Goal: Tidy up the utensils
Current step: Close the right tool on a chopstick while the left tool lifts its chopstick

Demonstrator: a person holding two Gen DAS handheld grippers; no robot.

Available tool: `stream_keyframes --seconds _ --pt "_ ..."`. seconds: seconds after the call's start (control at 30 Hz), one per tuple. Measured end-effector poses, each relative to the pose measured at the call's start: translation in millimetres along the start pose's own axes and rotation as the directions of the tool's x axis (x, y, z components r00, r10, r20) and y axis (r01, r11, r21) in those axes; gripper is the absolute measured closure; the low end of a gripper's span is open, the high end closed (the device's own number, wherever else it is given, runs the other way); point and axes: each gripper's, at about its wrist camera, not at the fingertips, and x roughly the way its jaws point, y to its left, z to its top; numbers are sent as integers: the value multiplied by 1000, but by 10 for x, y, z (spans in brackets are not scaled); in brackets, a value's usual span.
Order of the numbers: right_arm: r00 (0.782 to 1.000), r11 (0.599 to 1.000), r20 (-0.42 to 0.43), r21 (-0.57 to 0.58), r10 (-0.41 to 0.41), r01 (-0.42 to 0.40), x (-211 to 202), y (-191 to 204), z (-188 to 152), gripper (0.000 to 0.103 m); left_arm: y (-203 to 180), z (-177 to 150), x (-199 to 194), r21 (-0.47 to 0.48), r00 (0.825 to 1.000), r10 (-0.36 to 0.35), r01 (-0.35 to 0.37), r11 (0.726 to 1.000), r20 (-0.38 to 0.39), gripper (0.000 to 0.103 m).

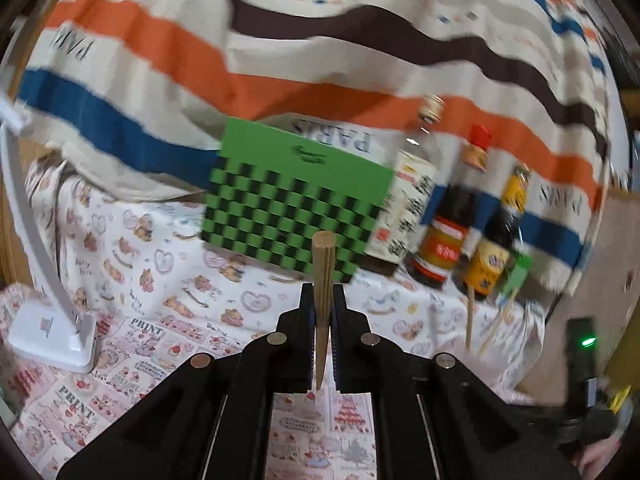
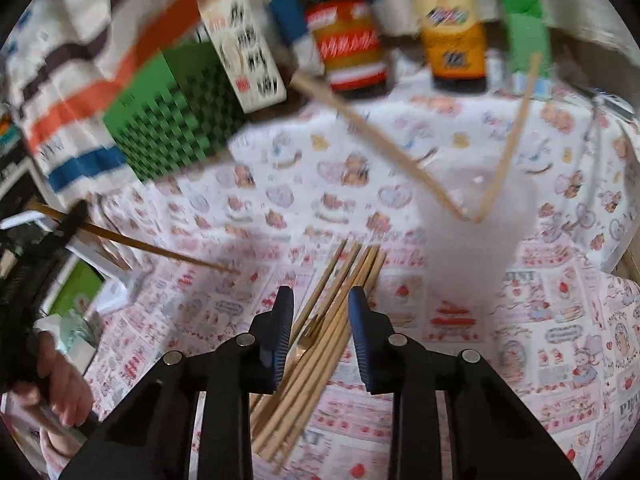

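Wooden chopstick [image 1: 322,300] sat clamped in the left gripper [image 1: 322,296] while the right gripper's [image 2: 320,308] jaws stood apart over a bundle of loose wooden chopsticks [image 2: 320,352].

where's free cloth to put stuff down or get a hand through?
Free: the cloth between the green box and the chopstick pile; also right of the pile, below the glass. Crowded: the bottles at the back, and the pile under the right gripper.
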Motion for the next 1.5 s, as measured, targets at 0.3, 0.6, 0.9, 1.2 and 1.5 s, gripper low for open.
stream_keyframes --seconds 0.3,0.6,0.9,1.2,1.5 --pt "975 971 -112 121 -192 205 769 191 249 94 381 60 26 -125 999 47 -44 991 19 97" --pt "924 931 -172 72 -341 357 1180 132 365 94 384 40 42 -43 996 42 -38 998 80 97" --pt "934 947 -251 131 -254 292 1337 -6 526 94 391 73 -1 -67 997 25 -20 998 79 97" --pt "916 942 -275 86 -291 325 1540 32 617 94 381 116 -52 -124 998 -28 34 992 50 97" --pt "972 978 -121 36 -201 207 1181 284 535 94 265 141 -128 -77 998 -11 15 997 54 97"
